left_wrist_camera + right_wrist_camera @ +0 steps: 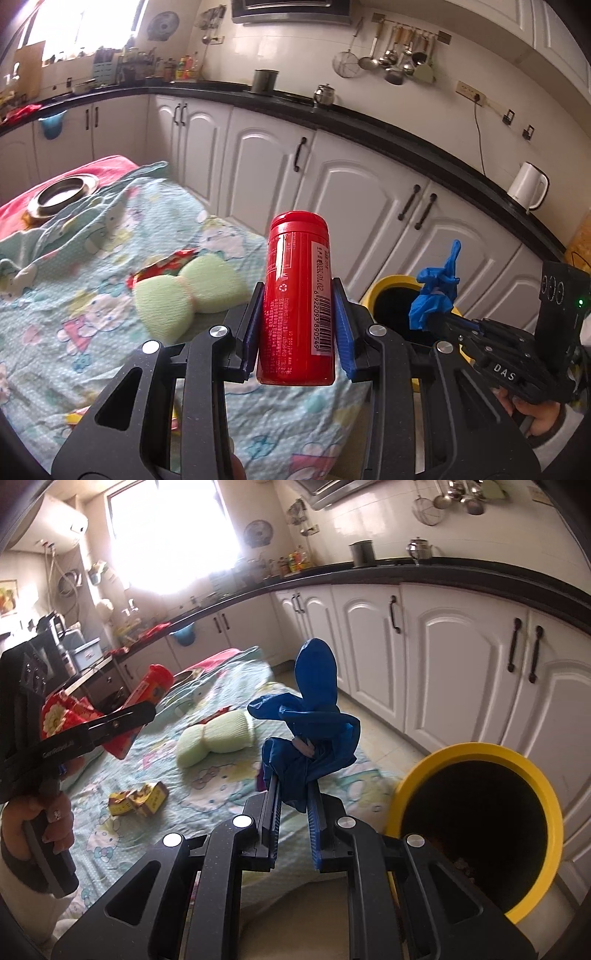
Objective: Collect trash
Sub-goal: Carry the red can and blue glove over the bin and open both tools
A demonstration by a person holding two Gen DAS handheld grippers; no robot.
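Kitchen cabinets are ringing a quilt-covered table (110, 258). Left gripper (299, 325) is clamping a red can (297, 295) upright, and right gripper (293, 812) is pinching a blue glove (310, 731), both near the yellow bin (517, 760), likely for dropping. Only the right view is showing a wrapper (138, 799) lying on the quilt.

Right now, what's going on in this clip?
A person is clearing trash off a cloth-covered table in a kitchen, with a handheld gripper in each hand. The left gripper has its jaws closed on a red canister, held upright. The right gripper is clamped on a crumpled blue glove. A yellow-rimmed bin stands open beside the table, close to the right gripper. Neither item is in it yet. A green sponge and a yellow-red wrapper lie on the cloth.
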